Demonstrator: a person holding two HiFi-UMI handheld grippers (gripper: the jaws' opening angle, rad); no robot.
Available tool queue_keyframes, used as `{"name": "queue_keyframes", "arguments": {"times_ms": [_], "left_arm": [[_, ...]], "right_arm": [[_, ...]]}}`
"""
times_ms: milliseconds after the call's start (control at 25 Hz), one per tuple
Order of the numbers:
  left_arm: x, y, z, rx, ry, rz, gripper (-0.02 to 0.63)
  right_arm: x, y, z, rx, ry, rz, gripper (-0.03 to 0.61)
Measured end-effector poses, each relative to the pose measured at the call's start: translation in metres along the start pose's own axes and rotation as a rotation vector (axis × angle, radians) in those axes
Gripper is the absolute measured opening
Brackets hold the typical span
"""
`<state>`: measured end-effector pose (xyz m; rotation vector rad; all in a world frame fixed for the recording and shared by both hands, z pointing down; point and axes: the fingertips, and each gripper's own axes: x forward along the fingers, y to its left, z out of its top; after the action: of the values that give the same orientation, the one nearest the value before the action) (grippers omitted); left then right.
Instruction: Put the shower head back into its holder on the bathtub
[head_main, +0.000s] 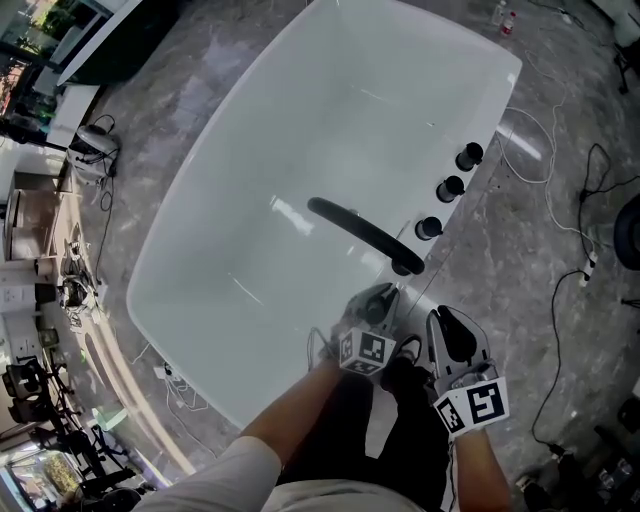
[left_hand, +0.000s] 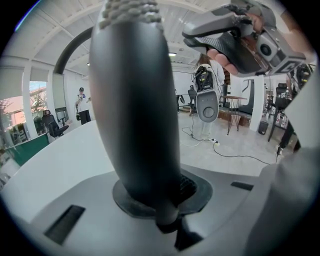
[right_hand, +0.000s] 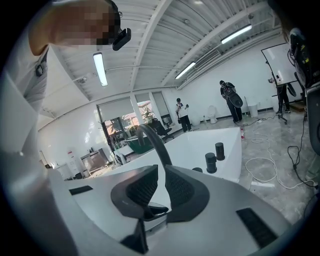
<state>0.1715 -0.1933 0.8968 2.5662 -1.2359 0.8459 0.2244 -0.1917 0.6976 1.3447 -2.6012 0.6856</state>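
A dark grey shower head handle fills the left gripper view. It stands up from between the pads of my left gripper, which is shut on its lower end, and a braided hose end shows at the top. In the head view my left gripper sits at the near rim of the white bathtub, just below the base of the black spout. My right gripper hangs beside it to the right. Its jaws stand slightly apart, with nothing between them. I cannot pick out the holder.
Three black knobs stand in a row on the tub's right rim, also the knobs in the right gripper view. Cables trail over the marbled floor to the right. People stand far off in the hall.
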Motion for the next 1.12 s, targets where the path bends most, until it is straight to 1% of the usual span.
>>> {"name": "queue_keyframes", "arguments": {"times_ms": [80,160,360,600,840,1000,1120], "left_arm": [[0.000,-0.007,-0.001,0.012,0.015,-0.033,0.052],[-0.002,-0.012,-0.004,0.003,0.030,-0.058,0.109],[-0.008,-0.011,-0.009,-0.019,0.065,-0.064,0.117],[-0.020,-0.009,0.005,-0.032,0.064,-0.085,0.146],[-0.047,-0.013,0.004,-0.076,0.097,-0.081,0.179],[-0.063,-0.004,0.015,-0.096,0.093,-0.068,0.199],[-0.076,0.002,0.021,-0.152,0.101,-0.051,0.202]], "right_arm": [[-0.002,0.006,0.003,-0.003,0.005,0.000,0.057],[-0.003,0.012,0.009,-0.006,0.007,0.003,0.057],[-0.011,0.016,0.020,-0.009,0.014,-0.012,0.057],[-0.022,0.025,0.019,-0.004,0.044,-0.019,0.057],[-0.037,0.032,0.022,0.030,0.053,-0.031,0.057],[-0.048,0.037,0.034,0.035,0.048,-0.045,0.057],[-0.053,0.042,0.039,0.027,0.054,-0.047,0.057]]}}
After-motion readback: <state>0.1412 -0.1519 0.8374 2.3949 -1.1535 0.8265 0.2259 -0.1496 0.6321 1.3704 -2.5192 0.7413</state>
